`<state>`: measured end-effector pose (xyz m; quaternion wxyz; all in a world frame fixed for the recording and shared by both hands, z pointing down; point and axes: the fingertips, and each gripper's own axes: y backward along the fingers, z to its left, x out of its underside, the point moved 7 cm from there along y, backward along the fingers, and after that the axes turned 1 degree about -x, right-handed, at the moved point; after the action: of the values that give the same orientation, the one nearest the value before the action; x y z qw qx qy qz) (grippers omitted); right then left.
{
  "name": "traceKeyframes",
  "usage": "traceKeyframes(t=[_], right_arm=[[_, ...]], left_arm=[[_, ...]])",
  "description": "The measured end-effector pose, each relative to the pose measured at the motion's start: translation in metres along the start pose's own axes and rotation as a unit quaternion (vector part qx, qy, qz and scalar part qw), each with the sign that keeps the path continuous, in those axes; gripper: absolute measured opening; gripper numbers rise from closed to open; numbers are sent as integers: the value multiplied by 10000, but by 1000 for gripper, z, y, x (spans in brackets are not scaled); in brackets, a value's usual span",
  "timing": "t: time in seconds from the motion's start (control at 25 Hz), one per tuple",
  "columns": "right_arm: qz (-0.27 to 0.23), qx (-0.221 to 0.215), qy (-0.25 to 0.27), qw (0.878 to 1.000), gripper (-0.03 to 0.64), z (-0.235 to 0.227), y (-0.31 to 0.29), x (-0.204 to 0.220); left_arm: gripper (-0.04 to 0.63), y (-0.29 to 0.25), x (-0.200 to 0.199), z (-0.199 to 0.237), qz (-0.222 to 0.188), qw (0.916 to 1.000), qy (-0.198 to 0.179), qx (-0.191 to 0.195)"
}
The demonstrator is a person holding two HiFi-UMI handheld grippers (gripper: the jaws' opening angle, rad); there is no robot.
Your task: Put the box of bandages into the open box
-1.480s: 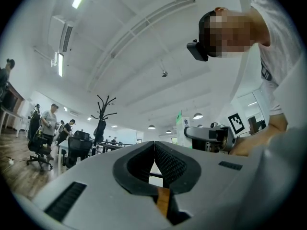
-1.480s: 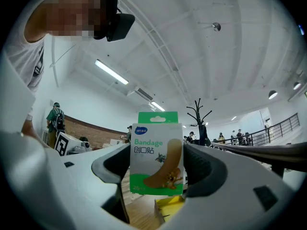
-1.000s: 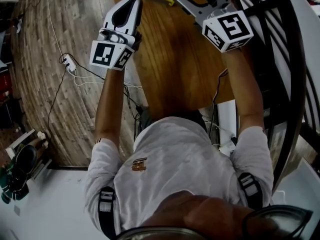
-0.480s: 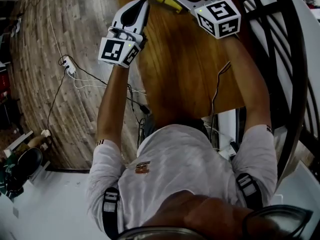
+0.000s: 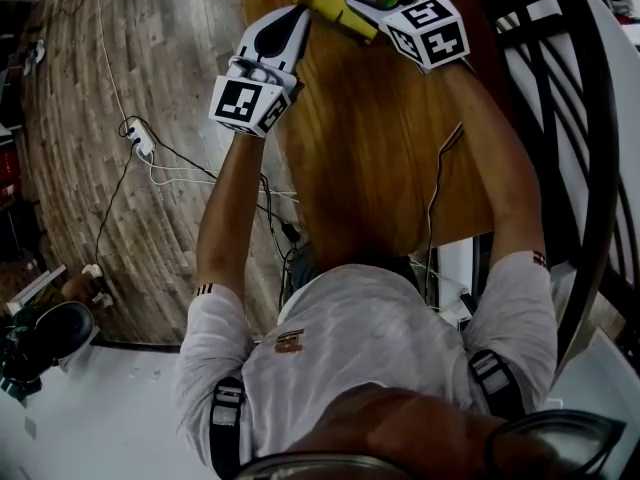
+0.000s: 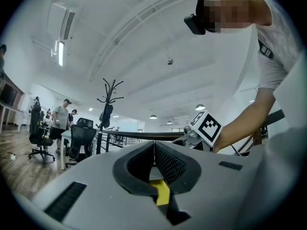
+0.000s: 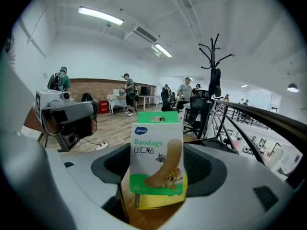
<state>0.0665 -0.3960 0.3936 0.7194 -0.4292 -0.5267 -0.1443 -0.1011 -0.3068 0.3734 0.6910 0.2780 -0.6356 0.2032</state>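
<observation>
**Between the right jaws, the bandages sit just above the yellow box**

At the far end of the wooden table point(image 5: 370, 138), the right gripper point(image 7: 158, 174) is clamped on the box of bandages point(image 7: 157, 150). Its two jaws press on the box's left and right edges, and the printed face is turned back toward the gripper's camera. The box stands upright in the grip. Its long axis runs along the jaws, with the green hang tab pointing away from the gripper.

Directly under the lower end of the bandage box, the right gripper view shows a patch of yellow with wood beneath it. In the head view the same yellow box point(image 5: 333, 2) lies at the tips of the right gripper, slightly to their left, between the two grippers. This is probably the open box, but its opening is hidden, so I cannot tell whether the bandage box is already inside it or only touching its rim.

The left gripper point(image 6: 154, 147) has its jaws pressed together on nothing. It points up and away beside the yellow box, close to it but apart.

The right gripper is both the carrier and the nearer one. The coming move looks like a short lowering along the box's long axis, followed by a release.
</observation>
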Motion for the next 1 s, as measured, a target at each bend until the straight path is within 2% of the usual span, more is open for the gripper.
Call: traceKeyframes(t=[0.24, 0.4, 0.68, 1.0], right_arm=[[510, -27, 80, 9987, 314, -13, -37, 15], [855, -85, 139, 9962, 314, -24, -62, 12], [1450, -274, 195, 9889, 314, -22, -81, 31], [1998, -419, 271, 9786, 314, -23, -115, 34]], left_arm=[[20, -13, 18, 17, 107, 9999, 5, 60], [20, -22, 16, 34, 116, 9999, 44, 65], [20, -16, 25, 34, 133, 9999, 27, 61], [20, -18, 34, 55, 211, 9997, 57, 77]])
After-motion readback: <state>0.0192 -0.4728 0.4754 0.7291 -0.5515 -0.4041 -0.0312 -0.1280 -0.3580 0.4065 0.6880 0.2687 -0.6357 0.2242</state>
